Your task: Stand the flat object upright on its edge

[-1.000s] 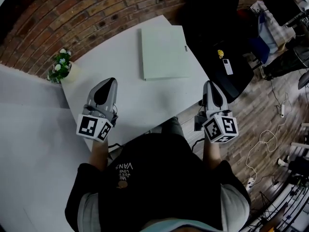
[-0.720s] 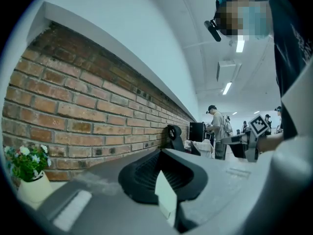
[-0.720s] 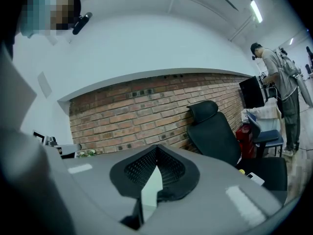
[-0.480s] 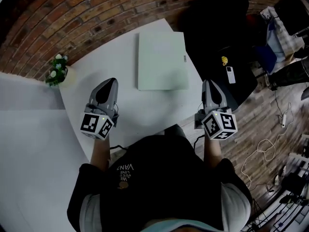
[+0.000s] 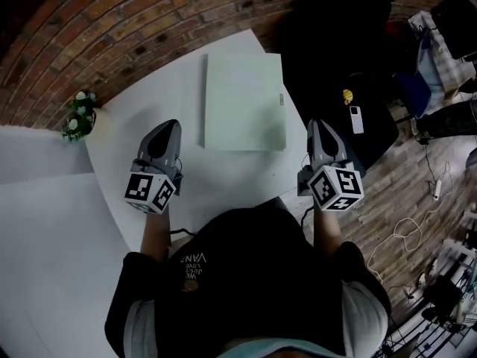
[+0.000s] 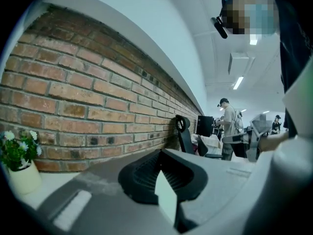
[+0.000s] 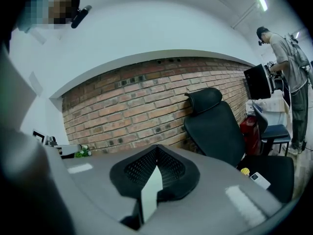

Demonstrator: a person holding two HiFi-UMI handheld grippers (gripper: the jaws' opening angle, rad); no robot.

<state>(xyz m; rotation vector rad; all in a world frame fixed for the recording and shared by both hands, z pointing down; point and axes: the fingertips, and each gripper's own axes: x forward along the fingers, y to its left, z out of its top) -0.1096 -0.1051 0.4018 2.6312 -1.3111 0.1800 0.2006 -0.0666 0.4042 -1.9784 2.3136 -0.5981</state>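
Pale-green panel (image 5: 244, 101), lying flat, underside hidden — left gripper (image 6: 158, 156) and right gripper (image 7: 155, 154) jaws together, empty.

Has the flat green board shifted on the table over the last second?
No. The board keeps its right edge near the table's right edge, as before; only the view turned.

Pale-green flat object (image 5: 244, 101), wht table (image 5: 186, 171)

Left gripper (image 6: 161, 174), fingers (image 6: 139, 177) together, before brick wall (image 6: 73, 102)
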